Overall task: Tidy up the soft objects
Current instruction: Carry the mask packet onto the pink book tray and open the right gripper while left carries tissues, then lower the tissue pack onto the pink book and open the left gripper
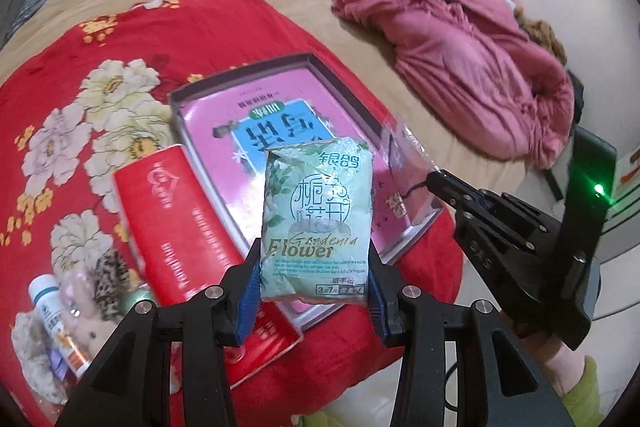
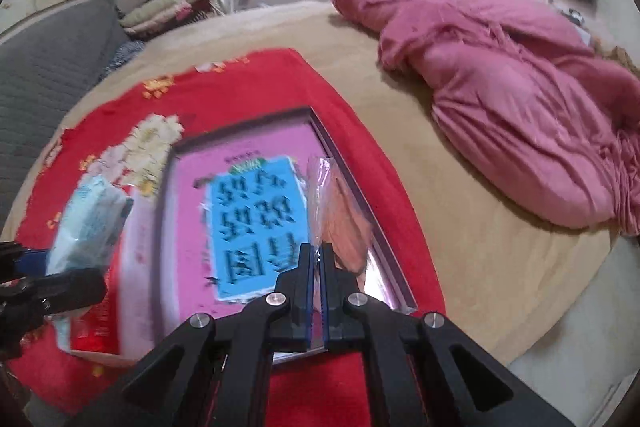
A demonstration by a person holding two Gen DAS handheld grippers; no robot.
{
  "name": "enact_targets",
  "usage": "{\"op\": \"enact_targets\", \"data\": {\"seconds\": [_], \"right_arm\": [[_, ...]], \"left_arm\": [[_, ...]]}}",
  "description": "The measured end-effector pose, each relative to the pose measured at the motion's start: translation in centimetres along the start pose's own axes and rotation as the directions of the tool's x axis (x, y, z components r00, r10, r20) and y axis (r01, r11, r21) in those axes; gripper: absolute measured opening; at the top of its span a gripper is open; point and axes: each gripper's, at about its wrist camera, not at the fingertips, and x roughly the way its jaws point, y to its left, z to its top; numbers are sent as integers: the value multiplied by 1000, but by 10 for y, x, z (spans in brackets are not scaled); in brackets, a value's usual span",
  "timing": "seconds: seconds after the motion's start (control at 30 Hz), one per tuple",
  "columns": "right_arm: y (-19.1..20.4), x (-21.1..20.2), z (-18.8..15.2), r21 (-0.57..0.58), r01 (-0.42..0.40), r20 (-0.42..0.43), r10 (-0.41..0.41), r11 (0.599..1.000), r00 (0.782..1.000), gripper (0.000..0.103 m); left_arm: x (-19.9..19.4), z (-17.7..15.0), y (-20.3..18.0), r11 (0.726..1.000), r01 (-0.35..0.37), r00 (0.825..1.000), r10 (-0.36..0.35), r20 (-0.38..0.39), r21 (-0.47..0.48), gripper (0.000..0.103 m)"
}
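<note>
My left gripper (image 1: pixel 315 255) is shut on a mint-green tissue pack (image 1: pixel 316 211) printed "Gardenia Flower". Its blue pads press both sides, and the pack hangs above a shallow dark-rimmed box (image 1: pixel 240 71) with a pink and blue printed bottom. My right gripper (image 2: pixel 317 251) is shut on the edge of a crinkled clear plastic packet (image 2: pixel 336 211) with something orange-pink inside, over the box's right rim (image 2: pixel 360 195). The left wrist view shows the right gripper (image 1: pixel 434 181) to the right with the packet (image 1: pixel 408 159). The right wrist view shows the tissue pack (image 2: pixel 88 223) blurred at the left.
The box lies on a red floral blanket (image 1: pixel 120 47) on a beige bed. A long red carton (image 1: pixel 180 227) lies left of the box, with a white bottle (image 1: pixel 46 297) and a plush toy (image 1: pixel 86 323) beyond it. A bunched pink quilt (image 2: pixel 520 107) fills the right, and folded clothes (image 2: pixel 160 11) lie at the back.
</note>
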Motion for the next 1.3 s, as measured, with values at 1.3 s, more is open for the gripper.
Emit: {"op": "enact_targets", "data": {"seconds": [1.3], "right_arm": [[-39,9,-23,117,-141,-105,153,983,983,36]], "left_arm": [[107,5,-32,977,-163,964,187,-189,137,48]]}}
